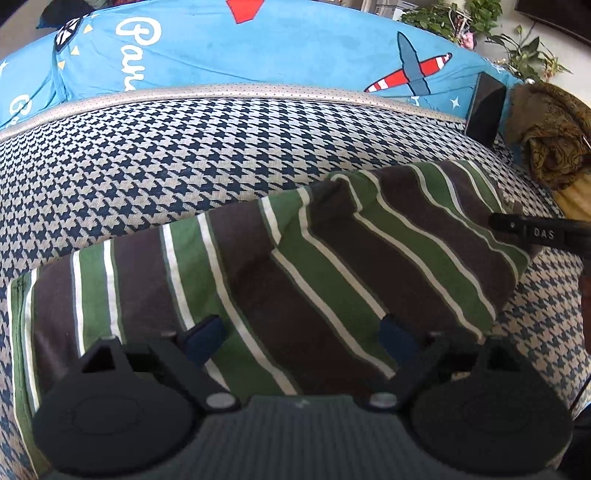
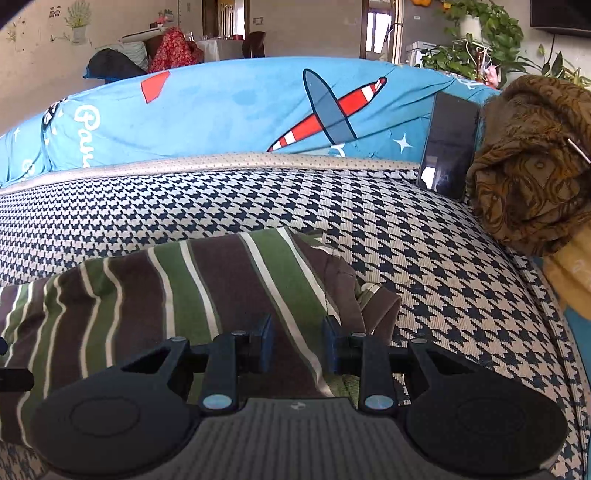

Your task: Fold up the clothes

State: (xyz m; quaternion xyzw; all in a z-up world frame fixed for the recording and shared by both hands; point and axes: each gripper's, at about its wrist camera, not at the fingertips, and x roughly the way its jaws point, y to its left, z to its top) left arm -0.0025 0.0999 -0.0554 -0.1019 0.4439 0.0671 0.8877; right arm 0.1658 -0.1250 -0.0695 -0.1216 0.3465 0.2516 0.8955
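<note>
Left gripper (image 1: 301,338): nearest in the left wrist view; fingers (image 1: 203,338) spread wide, holding nothing, poised low over the near part of the striped shirt (image 1: 280,266).
Right gripper (image 2: 297,341): fingers (image 2: 264,341) narrowed but with a clear gap, not clamped on cloth; set over the shirt's right end, close to the bunched brown edge (image 2: 369,306). Whether the pads touch the fabric cannot be told.
Shirt position: lying on the houndstooth cushion (image 1: 147,162), toward its near side, between the two grippers.
Shirt shape: already doubled into a rough oblong, one diagonal-striped layer lapped over another; right end rumpled, not squared.
Long axis: running left to right across both views, roughly parallel to the cushion's pale piped back edge (image 2: 258,162); no collar or hem plainly visible, so facing cannot be told.
Step in hand: probably mid-fold, between grasps, with both grippers placed for a fresh hold.
Next move: likely calls for pinching the two ends or near corners, through every layer, then carrying one end over the other; loose right-hand flap probably needs tucking or smoothing first.
Beyond: phone (image 2: 448,146) propped beside a brown patterned bundle (image 2: 532,166), well apart from the shirt.
Farthest: blue aeroplane-print cover (image 2: 240,118) behind the cushion, houseplants (image 2: 491,33) past it.
</note>
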